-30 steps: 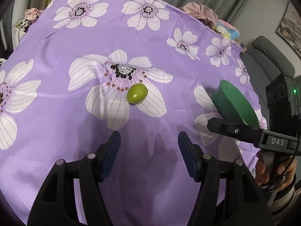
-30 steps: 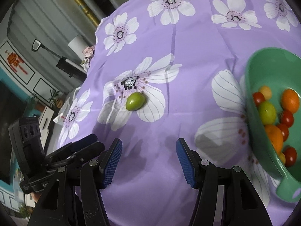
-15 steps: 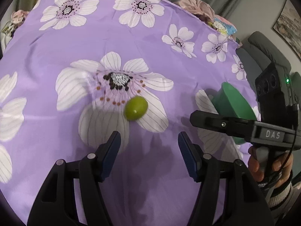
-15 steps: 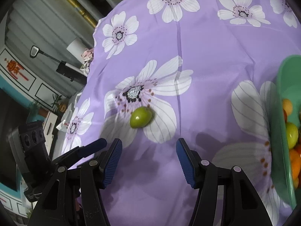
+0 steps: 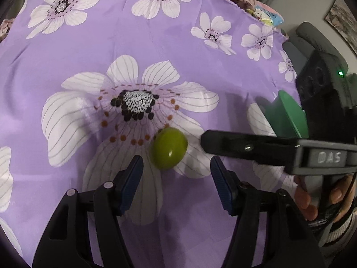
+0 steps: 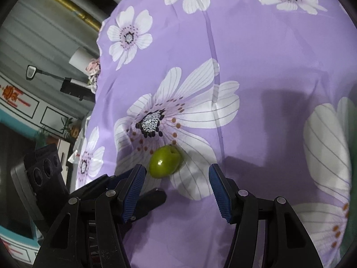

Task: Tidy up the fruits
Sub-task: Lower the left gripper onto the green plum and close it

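Both grippers have closed in on the green fruit (image 5: pixel 169 148), left gripper (image 5: pixel 176 174) narrowing, right gripper (image 6: pixel 176 182) open and empty, pickup imminent.

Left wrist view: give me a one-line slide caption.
Open left gripper, jaws closing, nears a green fruit on the purple floral cloth, right gripper alongside.

Looks like a home, prob. a living room: the table wears a purple floral tablecloth (image 5: pixel 93 44), w/ a grey padded armchair (image 5: pixel 312 38) and a framed picture (image 5: pixel 343 26) on the wall behind it. Right wrist view adds grey curtains on a brass rod (image 6: pixel 67 6), a paneled wall w/ a red ornament (image 6: pixel 11 93), and what may be a potted plant (image 6: pixel 67 125), too small to be sure.
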A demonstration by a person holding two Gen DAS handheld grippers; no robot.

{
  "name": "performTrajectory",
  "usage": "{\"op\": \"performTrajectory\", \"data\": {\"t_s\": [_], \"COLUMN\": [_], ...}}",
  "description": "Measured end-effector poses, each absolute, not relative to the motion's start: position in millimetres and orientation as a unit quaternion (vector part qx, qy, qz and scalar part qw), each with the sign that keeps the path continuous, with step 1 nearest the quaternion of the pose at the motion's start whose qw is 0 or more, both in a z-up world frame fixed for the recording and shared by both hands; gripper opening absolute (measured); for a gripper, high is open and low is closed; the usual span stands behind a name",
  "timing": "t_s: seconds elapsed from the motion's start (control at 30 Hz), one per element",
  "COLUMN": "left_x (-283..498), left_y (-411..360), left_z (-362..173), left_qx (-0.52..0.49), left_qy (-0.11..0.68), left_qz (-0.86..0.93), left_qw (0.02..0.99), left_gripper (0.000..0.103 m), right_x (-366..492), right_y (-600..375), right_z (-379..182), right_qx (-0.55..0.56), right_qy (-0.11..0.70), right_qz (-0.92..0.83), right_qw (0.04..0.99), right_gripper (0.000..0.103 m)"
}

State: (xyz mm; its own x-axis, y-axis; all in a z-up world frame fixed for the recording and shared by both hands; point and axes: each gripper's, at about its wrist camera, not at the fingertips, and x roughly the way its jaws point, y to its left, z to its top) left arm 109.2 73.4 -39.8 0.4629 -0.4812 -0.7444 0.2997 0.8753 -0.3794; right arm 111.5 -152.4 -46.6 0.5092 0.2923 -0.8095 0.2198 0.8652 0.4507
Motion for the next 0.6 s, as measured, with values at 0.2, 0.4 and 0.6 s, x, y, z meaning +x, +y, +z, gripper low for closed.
{"op": "performTrajectory", "data": {"t_s": [0.2,0.4,0.6], "left_x": [113.3,120.2,121.1], "left_y": [74.5,65.1,72.6], "left_z": [-41.2,-46.0,-48.4], "left_qx": [-0.093,-0.030,-0.027], "left_qy": [0.460,0.472,0.467], "left_qz": [-0.246,-0.227,-0.223], "left_qw": [0.848,0.851,0.855], "left_gripper": [0.054,0.046,0.037], "right_x": [126.3,134.7,135.5], "right_y": [-146.0,-141.6,-141.4], "right_z": [-55.6,-59.9,-62.7], "right_qx": [0.254,0.244,0.246], "right_qy": [0.505,0.511,0.512], "right_qz": [0.030,0.027,0.027], "right_qw": [0.824,0.823,0.823], "right_gripper": [0.060,0.060,0.060]}}
